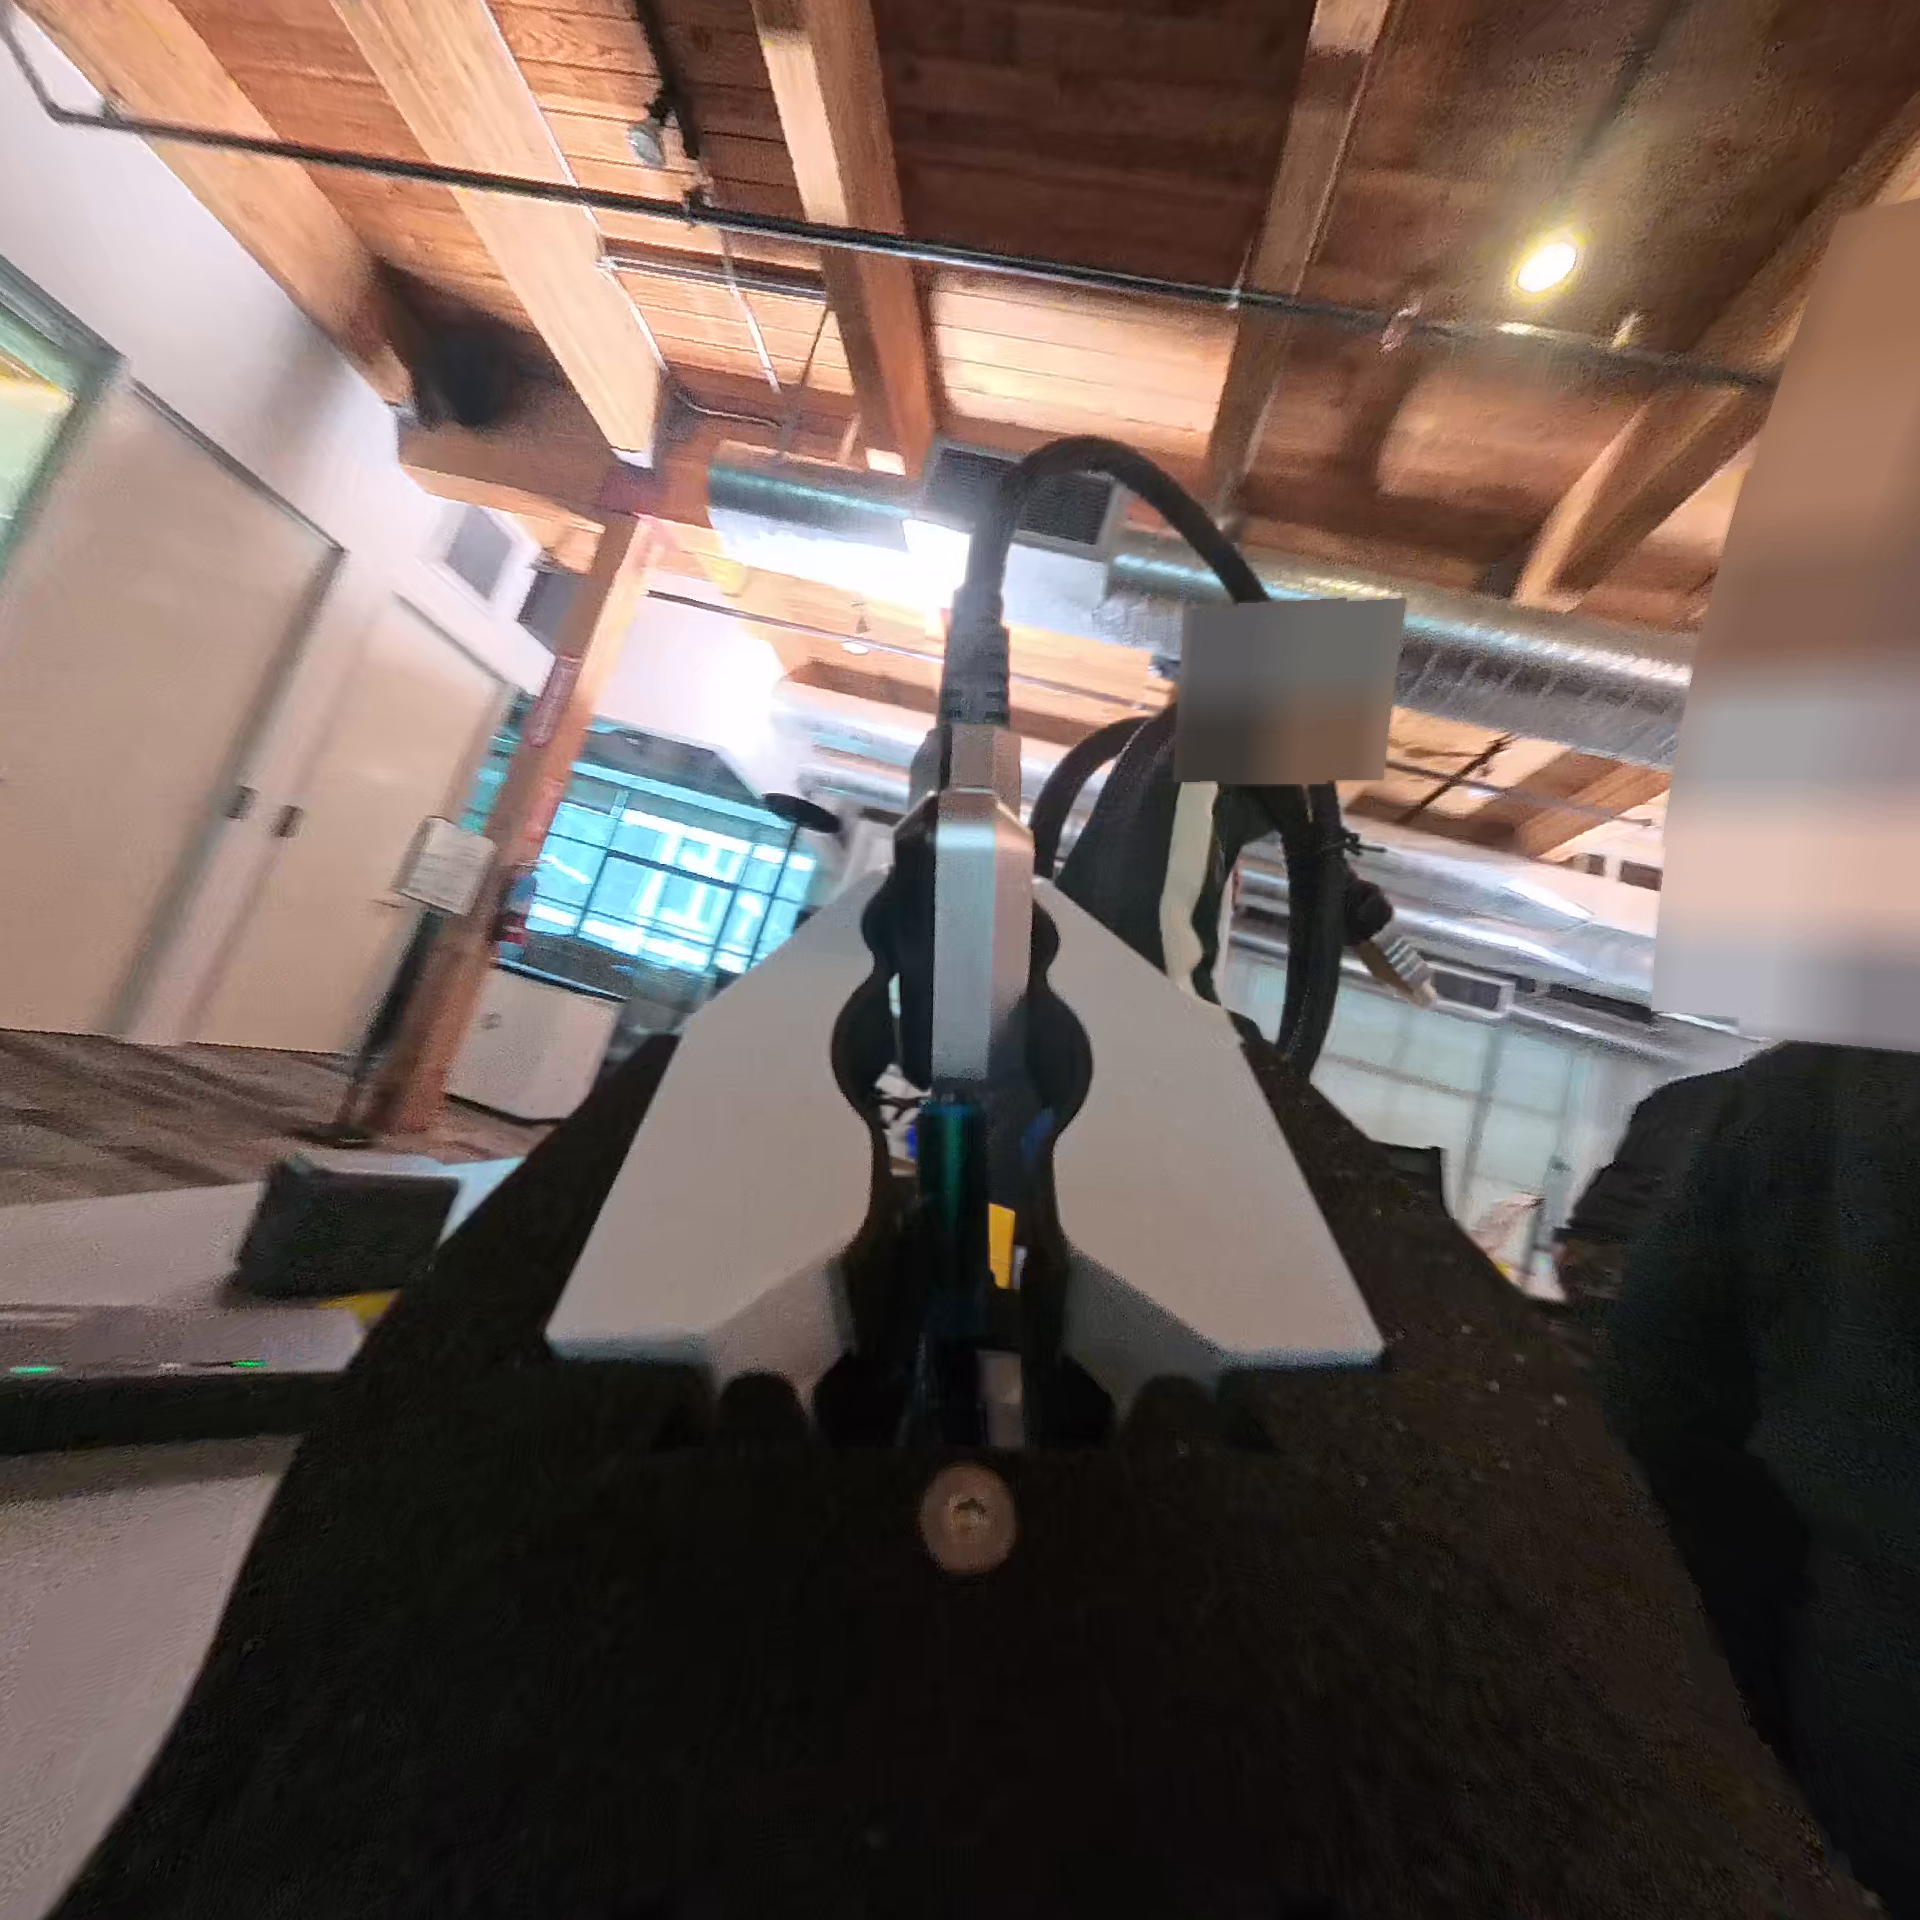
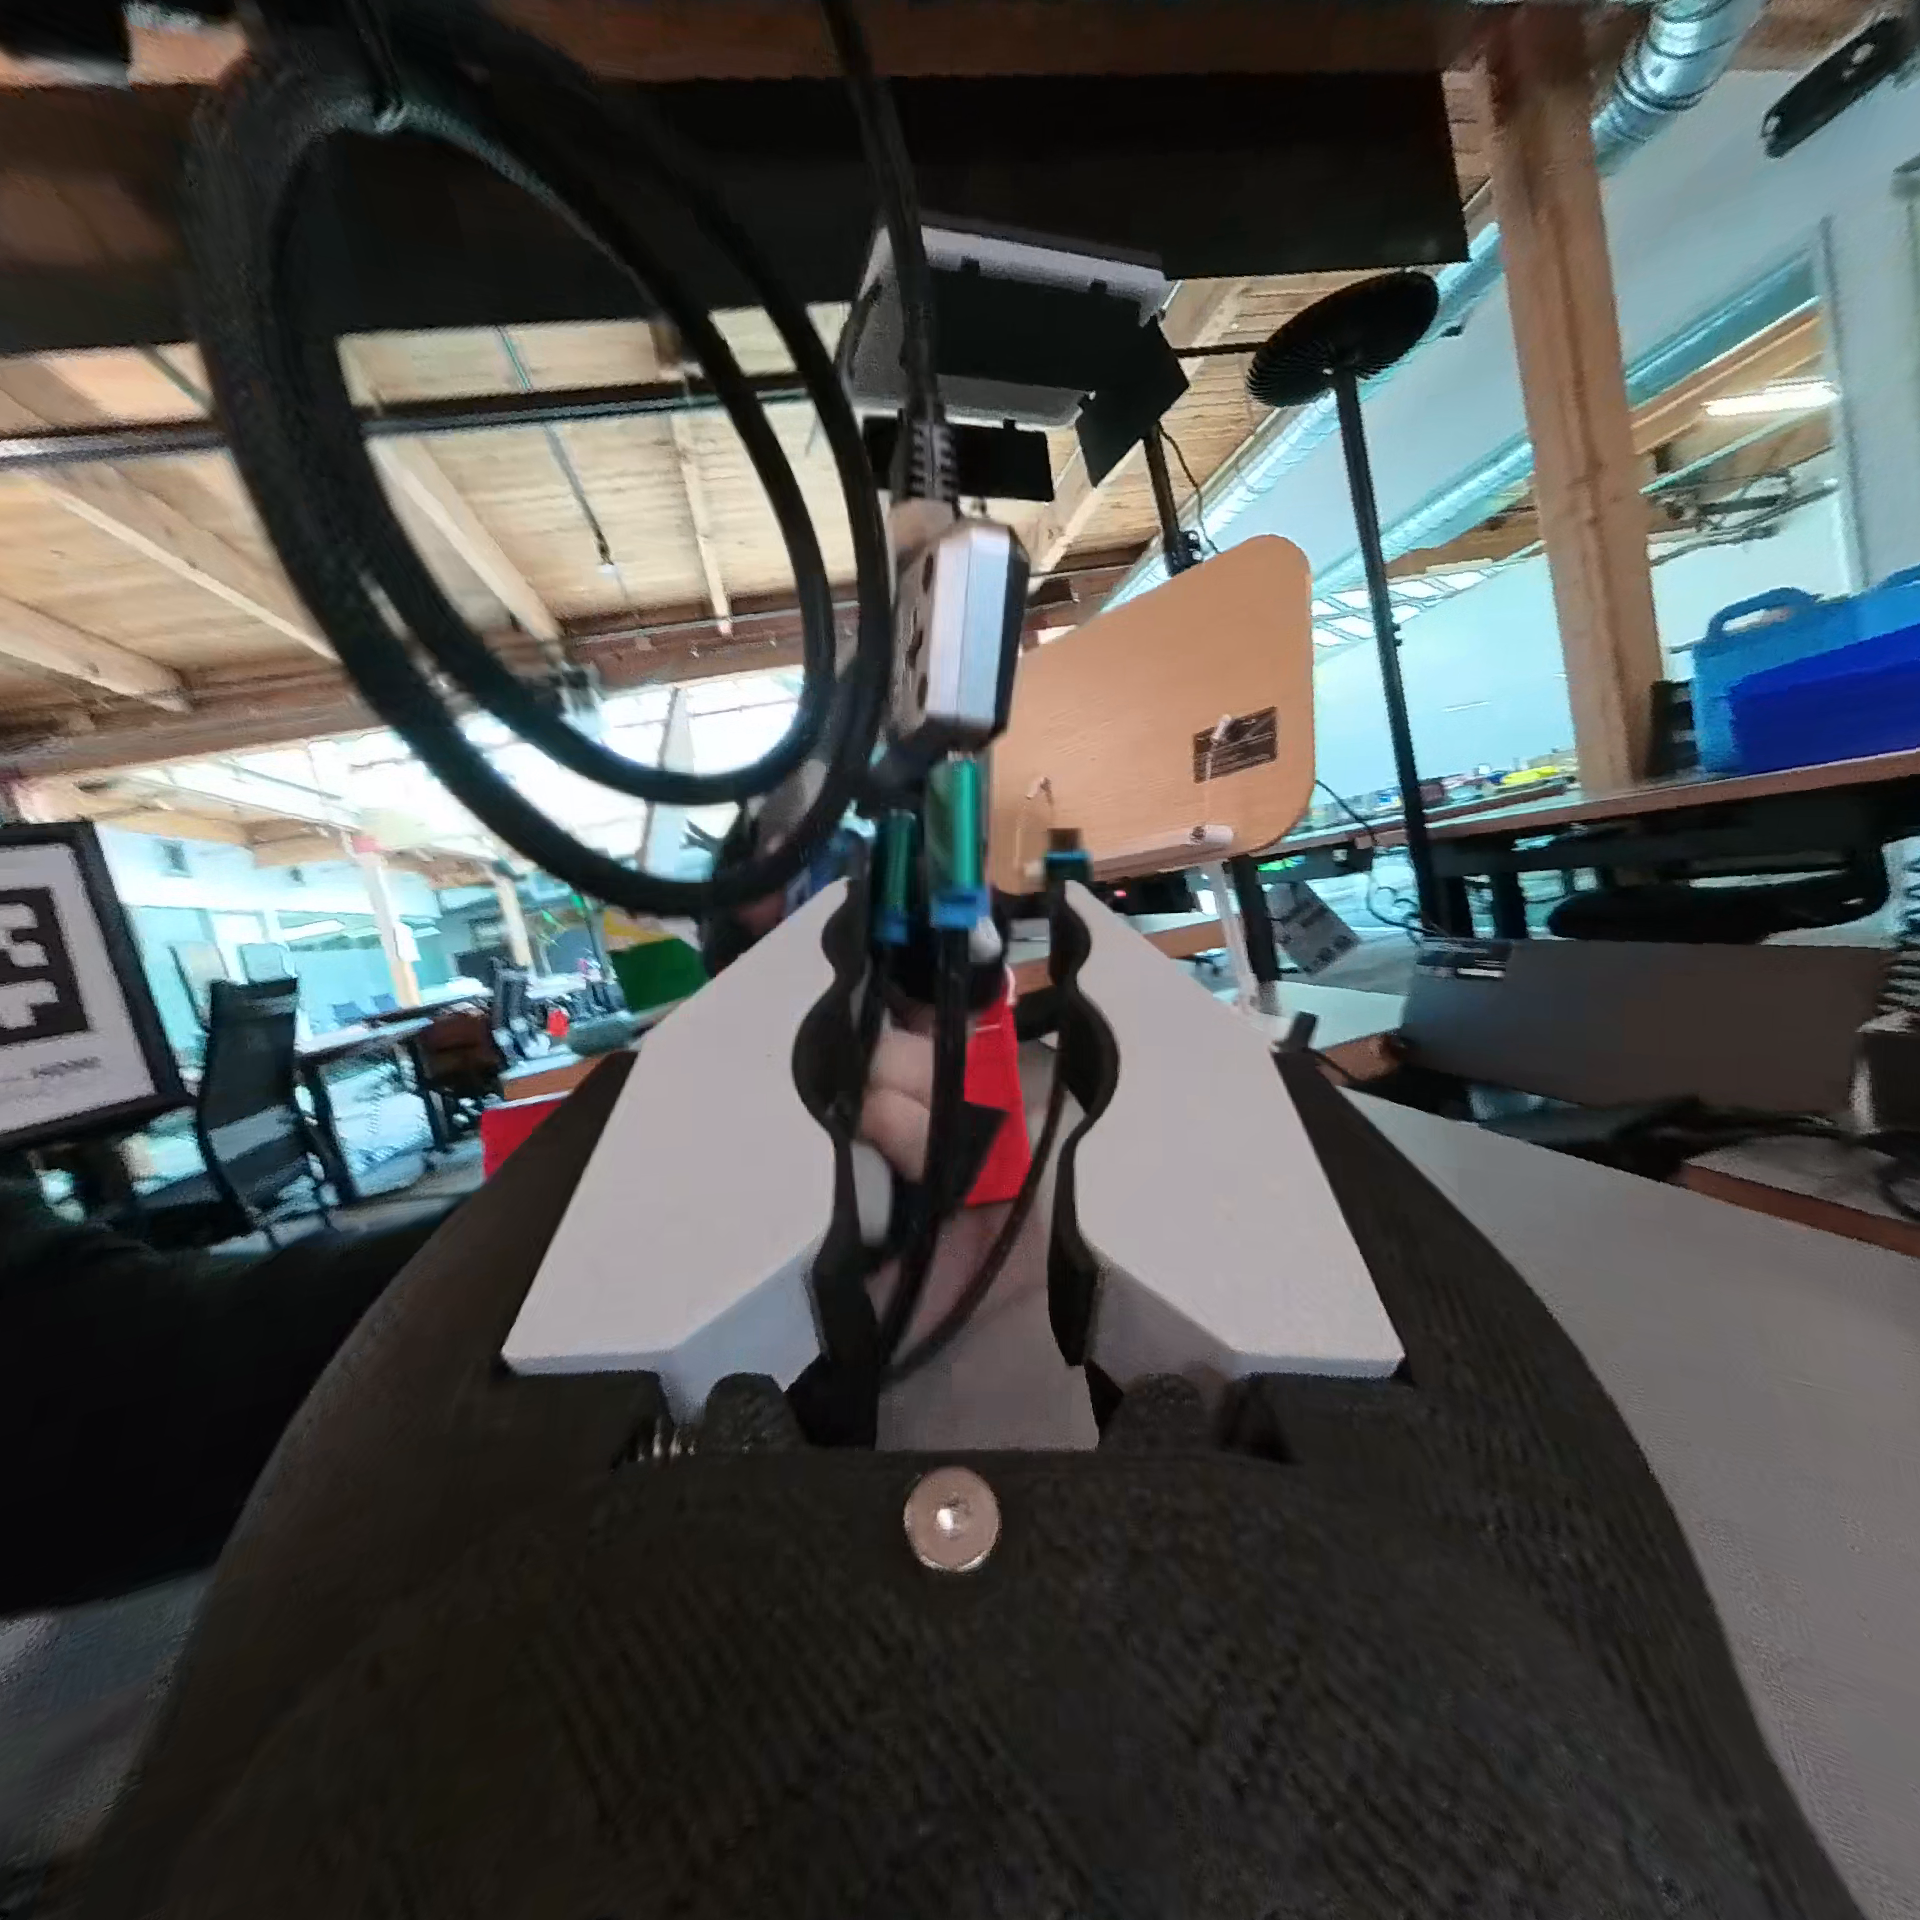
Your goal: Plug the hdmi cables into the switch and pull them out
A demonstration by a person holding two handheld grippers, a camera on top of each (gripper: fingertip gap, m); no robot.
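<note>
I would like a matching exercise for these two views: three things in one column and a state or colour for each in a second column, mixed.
Things:
1. left gripper
2. right gripper
3. black braided cable

States:
A. hangs in a loop
B. open, pressing on nothing
C. closed on the silver switch

Pairs: 1-C, 2-B, 3-A

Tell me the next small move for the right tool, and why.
Probably ease the right tool forward and close on a green plug under the silver switch. Its fingers stand apart with cables running loose between them, while the left tool already clamps the switch.
</note>
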